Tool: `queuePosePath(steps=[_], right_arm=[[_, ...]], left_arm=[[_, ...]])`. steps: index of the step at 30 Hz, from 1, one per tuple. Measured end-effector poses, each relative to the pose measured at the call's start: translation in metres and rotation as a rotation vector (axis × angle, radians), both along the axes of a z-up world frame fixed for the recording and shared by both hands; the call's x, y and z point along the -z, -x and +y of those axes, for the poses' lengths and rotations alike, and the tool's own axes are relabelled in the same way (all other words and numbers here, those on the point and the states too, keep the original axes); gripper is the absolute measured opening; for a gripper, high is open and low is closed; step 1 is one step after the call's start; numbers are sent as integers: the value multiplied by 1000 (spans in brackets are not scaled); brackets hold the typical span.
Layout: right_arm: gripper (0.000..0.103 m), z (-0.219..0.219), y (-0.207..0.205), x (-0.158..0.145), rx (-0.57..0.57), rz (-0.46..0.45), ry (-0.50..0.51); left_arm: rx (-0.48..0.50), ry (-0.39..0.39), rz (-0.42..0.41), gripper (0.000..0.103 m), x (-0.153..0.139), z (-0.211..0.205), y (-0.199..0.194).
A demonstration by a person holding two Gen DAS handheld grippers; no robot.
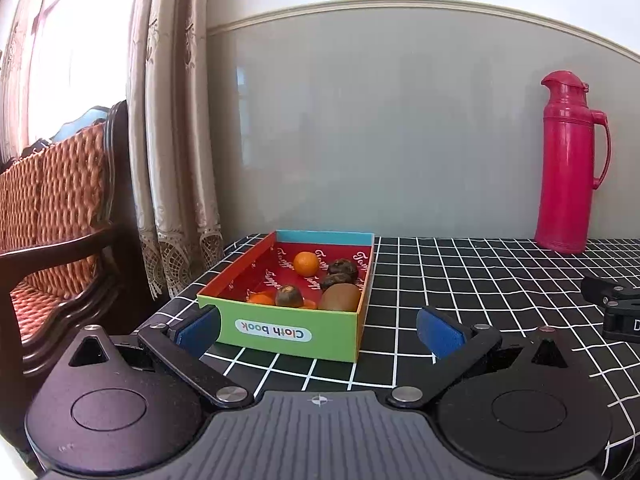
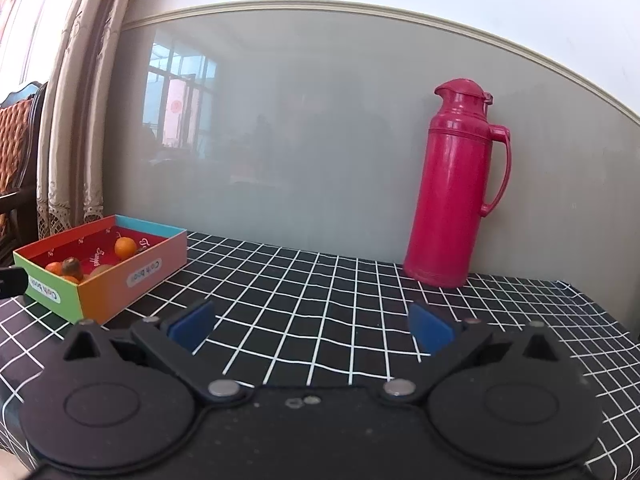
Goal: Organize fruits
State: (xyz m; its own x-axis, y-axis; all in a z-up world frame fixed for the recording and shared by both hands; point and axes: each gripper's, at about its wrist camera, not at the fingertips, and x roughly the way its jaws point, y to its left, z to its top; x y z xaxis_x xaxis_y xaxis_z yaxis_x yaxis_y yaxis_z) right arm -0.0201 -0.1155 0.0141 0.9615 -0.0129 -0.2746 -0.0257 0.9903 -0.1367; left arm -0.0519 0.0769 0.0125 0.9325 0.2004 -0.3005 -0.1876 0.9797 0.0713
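Where the checked tablecloth (image 1: 460, 280) ends at the curtain side, the box (image 1: 288, 332) of fruits (image 1: 306, 263) sits near that edge, long axis running toward the wall; the left gripper (image 1: 318, 332) gapes wide, empty. From the right, the right gripper (image 2: 312, 324) spreads wide over bare cloth between box and flask (image 2: 452, 188).

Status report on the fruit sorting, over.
Left gripper open, empty, at the box's near end. Right gripper open, empty, over bare tablecloth. Fruits all in the box: oranges, kiwi. Thermos well clear.
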Motion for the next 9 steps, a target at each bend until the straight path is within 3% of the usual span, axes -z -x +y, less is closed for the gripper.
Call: queuePosePath(steps=[9], right_arm=[[103,0,0,0,1,4,1]], left_arm=[[31,19,-20,103,1,2,0]])
